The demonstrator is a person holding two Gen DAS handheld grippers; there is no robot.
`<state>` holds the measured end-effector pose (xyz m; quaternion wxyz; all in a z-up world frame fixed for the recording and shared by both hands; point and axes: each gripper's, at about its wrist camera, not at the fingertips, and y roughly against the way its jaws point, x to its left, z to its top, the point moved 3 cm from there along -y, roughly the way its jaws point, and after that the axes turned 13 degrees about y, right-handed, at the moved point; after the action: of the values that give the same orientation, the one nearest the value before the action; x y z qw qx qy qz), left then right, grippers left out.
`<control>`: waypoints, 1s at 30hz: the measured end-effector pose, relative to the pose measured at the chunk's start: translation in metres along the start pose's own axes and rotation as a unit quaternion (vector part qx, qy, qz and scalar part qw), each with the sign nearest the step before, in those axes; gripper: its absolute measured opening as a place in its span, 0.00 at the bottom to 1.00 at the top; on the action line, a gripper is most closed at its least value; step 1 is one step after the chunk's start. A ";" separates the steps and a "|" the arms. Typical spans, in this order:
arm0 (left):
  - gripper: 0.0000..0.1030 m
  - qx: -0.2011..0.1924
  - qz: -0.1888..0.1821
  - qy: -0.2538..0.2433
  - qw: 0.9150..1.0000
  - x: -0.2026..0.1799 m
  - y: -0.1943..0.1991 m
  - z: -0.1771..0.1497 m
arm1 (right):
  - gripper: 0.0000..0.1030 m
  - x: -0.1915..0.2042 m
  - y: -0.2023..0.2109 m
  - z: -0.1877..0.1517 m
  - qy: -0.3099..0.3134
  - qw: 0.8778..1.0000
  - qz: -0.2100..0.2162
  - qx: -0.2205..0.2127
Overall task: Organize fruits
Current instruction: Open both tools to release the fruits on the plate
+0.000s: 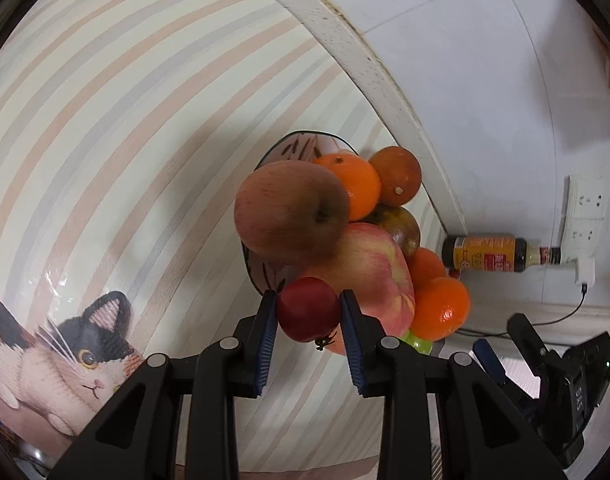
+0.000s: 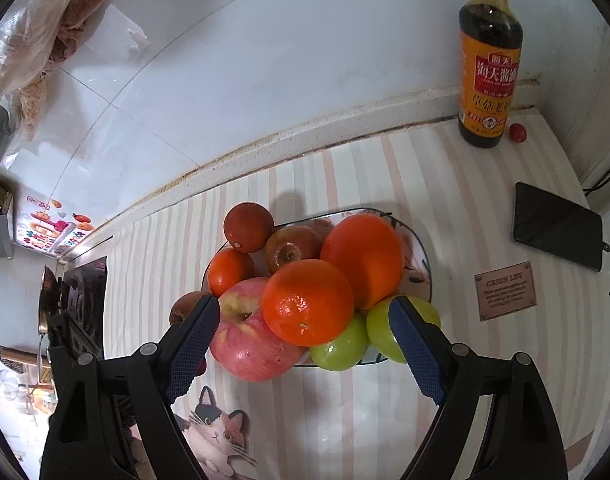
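Observation:
My left gripper (image 1: 309, 320) is shut on a small red tomato-like fruit (image 1: 308, 309) with a dark stalk, held just in front of the piled fruit. A patterned plate (image 2: 422, 252) carries oranges (image 2: 307, 302), a bigger orange (image 2: 363, 258), a pink apple (image 2: 245, 340), two green fruits (image 2: 339, 346) and a dark red apple (image 2: 291, 248). A brownish apple (image 1: 291, 212) sits at the pile's edge. My right gripper (image 2: 305, 308) hangs open over the plate, its pads wide of the front orange and touching nothing.
A soy sauce bottle (image 2: 490, 60) stands by the tiled wall with a tiny red tomato (image 2: 517, 133) beside it. A black flat device (image 2: 557, 226) with a cable lies at the right. A wall socket (image 1: 585, 216) and a stove (image 2: 81, 300) border the striped cloth.

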<state>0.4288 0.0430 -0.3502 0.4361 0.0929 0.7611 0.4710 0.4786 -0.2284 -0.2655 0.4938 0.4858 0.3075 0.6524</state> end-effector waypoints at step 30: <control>0.35 -0.003 0.020 0.018 1.000 0.011 -0.004 -0.003 | 0.86 0.007 0.014 -0.007 0.027 1.000 -0.005 -0.013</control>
<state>0.4215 0.0449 -0.3593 0.4135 0.0980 0.7653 0.4834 0.4667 -0.2254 -0.2533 0.4949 0.4603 0.3145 0.6666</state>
